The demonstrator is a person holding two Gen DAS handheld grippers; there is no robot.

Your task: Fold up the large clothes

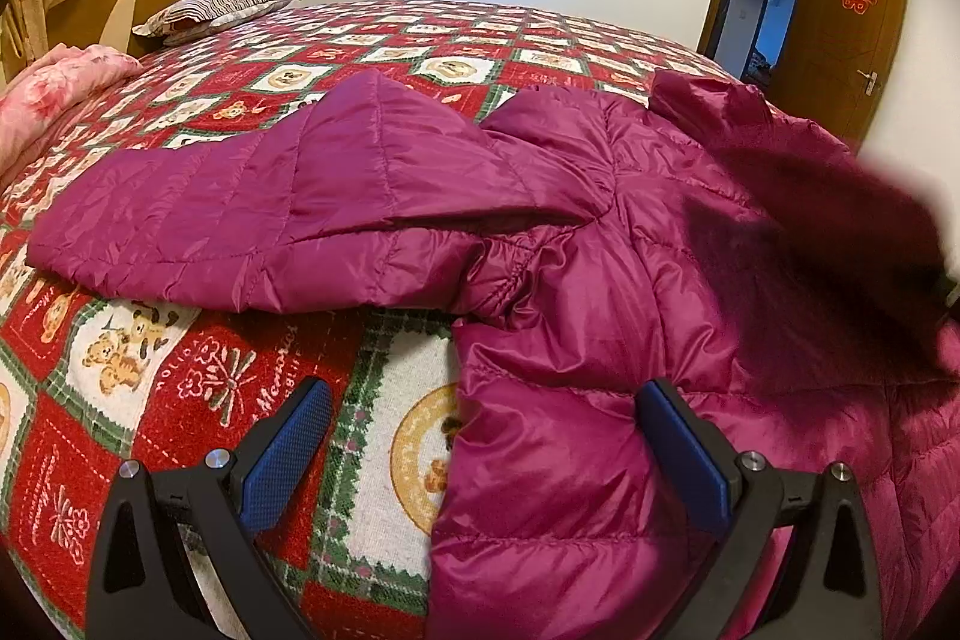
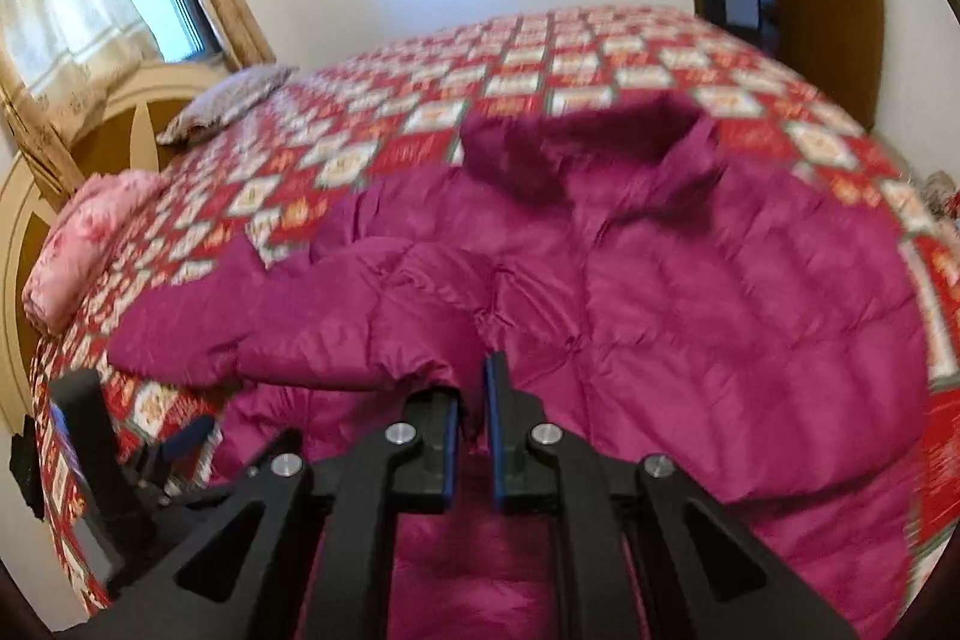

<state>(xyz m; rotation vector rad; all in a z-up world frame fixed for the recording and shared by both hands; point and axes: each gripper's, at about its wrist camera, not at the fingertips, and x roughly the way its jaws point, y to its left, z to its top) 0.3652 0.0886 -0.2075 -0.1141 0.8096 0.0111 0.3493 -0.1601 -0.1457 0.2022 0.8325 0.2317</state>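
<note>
A magenta quilted down jacket (image 1: 540, 196) lies spread on the bed, one sleeve (image 1: 228, 214) stretched to the left. My left gripper (image 1: 480, 400) is open, low over the jacket's left side edge, which lies between its fingers. In the right wrist view the jacket (image 2: 690, 292) fills the middle of the bed, collar (image 2: 576, 142) at the far side. My right gripper (image 2: 471, 400) is nearly shut on a fold of jacket fabric near the sleeve's armpit. The left gripper's body (image 2: 120, 466) shows at the lower left of that view.
The bed has a red, green and white teddy-bear quilt (image 1: 240, 388). A striped pillow (image 1: 222, 7) and a pink folded blanket (image 1: 54, 94) lie at the headboard end on the left. A brown open door (image 1: 840, 34) stands at the right.
</note>
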